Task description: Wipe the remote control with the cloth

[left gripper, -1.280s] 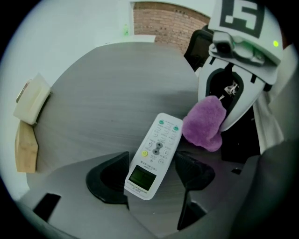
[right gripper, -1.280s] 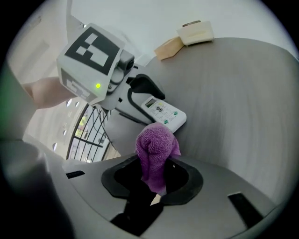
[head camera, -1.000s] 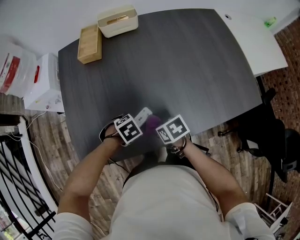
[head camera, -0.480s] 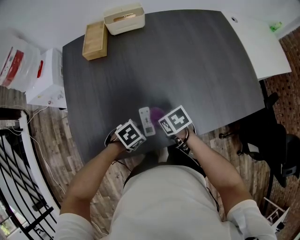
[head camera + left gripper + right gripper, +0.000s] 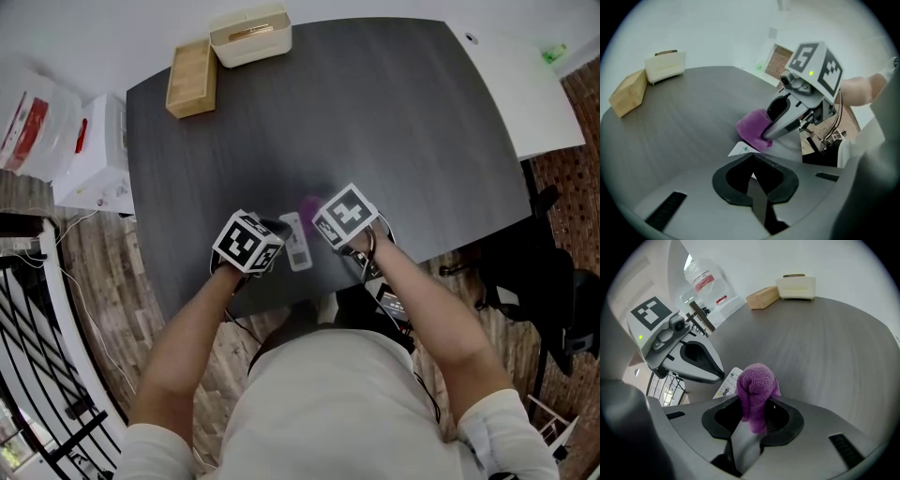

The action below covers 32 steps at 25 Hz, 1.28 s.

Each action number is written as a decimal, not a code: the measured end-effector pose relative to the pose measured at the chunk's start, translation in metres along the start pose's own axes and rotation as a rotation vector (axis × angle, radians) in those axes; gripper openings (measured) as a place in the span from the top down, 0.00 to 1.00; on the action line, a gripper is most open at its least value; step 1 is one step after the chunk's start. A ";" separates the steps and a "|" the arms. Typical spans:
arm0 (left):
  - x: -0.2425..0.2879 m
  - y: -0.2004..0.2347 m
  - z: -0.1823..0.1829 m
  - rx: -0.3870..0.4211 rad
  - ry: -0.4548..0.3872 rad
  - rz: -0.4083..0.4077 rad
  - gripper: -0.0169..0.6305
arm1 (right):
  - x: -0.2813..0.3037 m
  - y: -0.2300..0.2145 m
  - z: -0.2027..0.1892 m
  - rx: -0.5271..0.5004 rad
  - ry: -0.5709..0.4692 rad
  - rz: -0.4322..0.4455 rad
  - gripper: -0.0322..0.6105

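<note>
- The right tongs (image 5: 767,135) are clamped on a bunched purple cloth (image 5: 757,383). A rounded wad sticks out past the tips, likely so that soft fabric meets the remote rather than hard plastic.
- The white remote control (image 5: 297,246) lies flat on the dark bench (image 5: 394,112), lower centre of the head view, between the two tongs. The cloth hangs just by its upper end.
- The left tongs (image 5: 753,163) have just closed and stand fully together with nothing between them. Their tips are at the remote's left side, probably to brace it against sliding, though contact is unclear.
</note>
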<state>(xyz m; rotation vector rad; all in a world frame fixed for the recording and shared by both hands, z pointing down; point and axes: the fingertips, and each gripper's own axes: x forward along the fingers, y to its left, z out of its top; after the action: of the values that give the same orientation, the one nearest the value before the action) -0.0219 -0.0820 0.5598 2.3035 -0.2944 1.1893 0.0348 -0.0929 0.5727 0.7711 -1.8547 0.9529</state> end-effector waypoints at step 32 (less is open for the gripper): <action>0.018 -0.001 -0.011 -0.231 -0.149 0.122 0.97 | 0.003 0.052 -0.068 -0.040 0.113 0.116 0.76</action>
<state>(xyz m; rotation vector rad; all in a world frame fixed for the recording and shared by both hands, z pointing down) -0.0184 -0.0740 0.5791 2.1990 -0.6017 0.9845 0.0211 -0.0088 0.5809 0.5786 -1.8302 1.0087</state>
